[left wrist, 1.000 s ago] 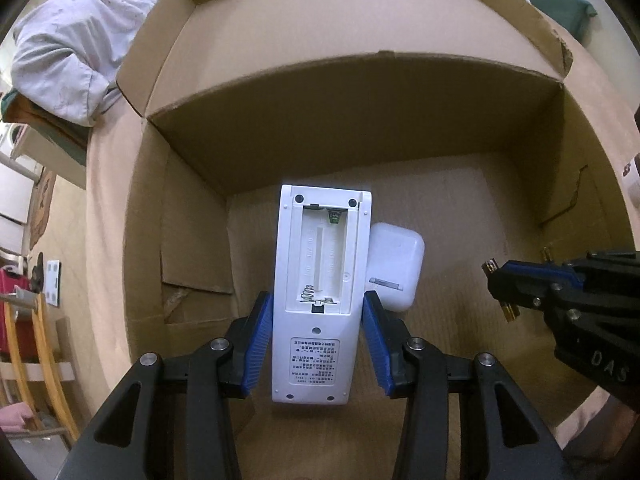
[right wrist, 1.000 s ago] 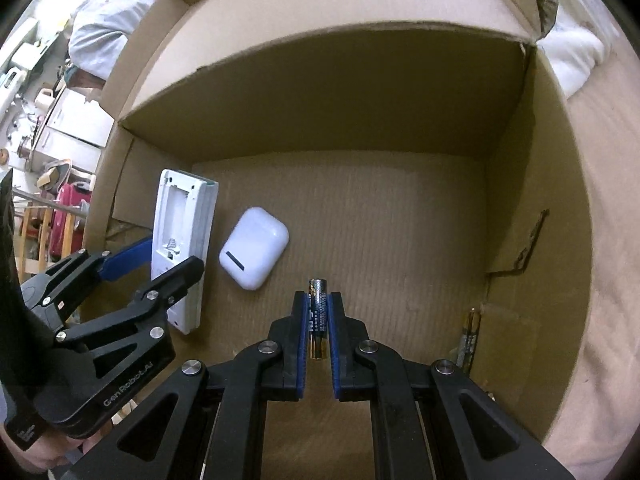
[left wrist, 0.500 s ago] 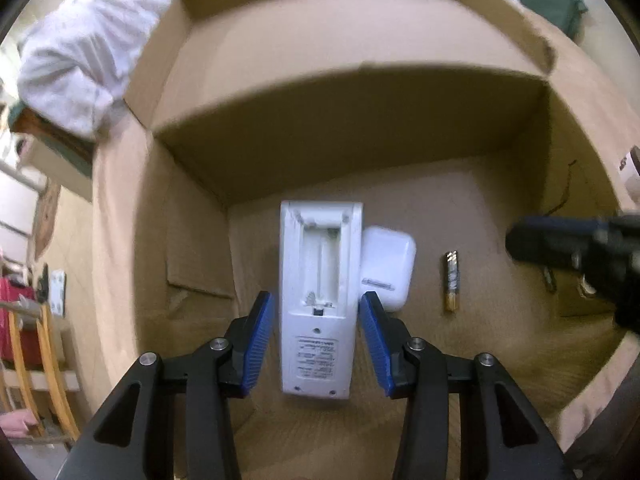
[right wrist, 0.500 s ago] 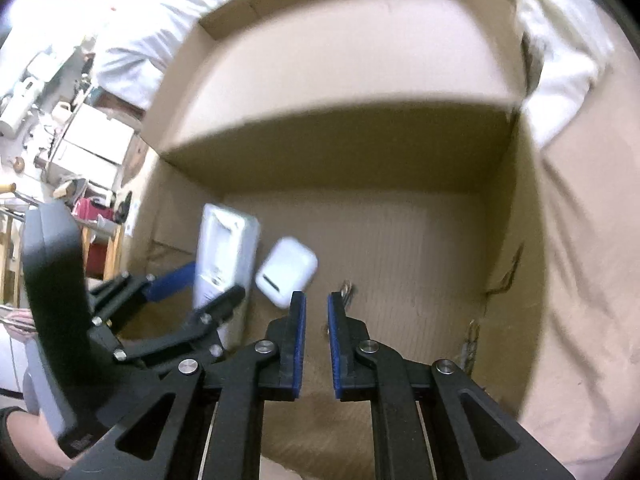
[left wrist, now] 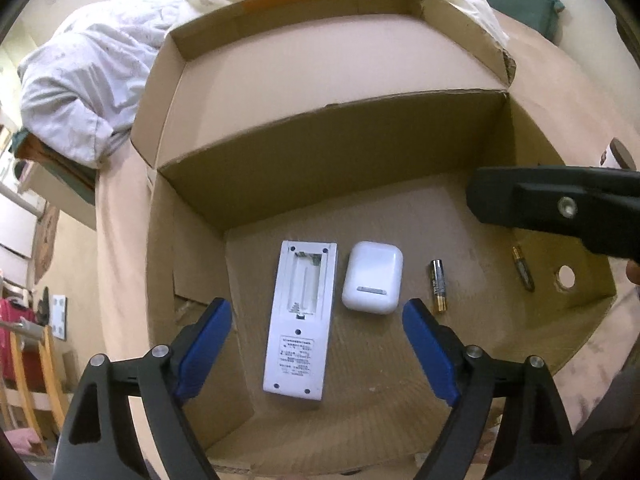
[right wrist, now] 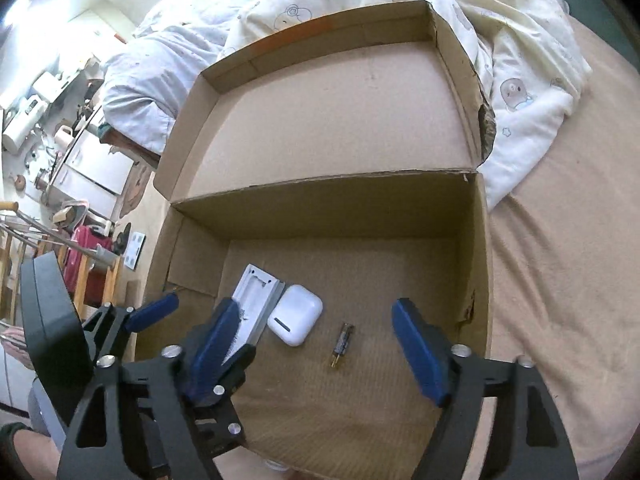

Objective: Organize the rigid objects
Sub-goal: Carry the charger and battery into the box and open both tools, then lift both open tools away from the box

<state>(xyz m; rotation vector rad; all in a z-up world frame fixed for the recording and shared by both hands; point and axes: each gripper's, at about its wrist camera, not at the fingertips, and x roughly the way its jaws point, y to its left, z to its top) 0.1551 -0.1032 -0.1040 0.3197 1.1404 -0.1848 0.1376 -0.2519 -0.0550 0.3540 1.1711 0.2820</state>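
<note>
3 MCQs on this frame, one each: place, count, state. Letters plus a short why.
1. Where does the white earbud case lie in the cardboard box?
A. on top of the remote
B. between the remote and a battery
C. outside the box

2. How many batteries lie on the box floor?
A. none
B. one
C. two

3. What does the remote's battery bay hold?
A. nothing, cover off
B. two batteries
C. cannot be seen, cover shut

Answers: 1 B, the left wrist view shows remote, case and battery in a row. 2 C, a second battery lies by the box's right wall. 3 A, the open bay shows bare contacts.
</note>
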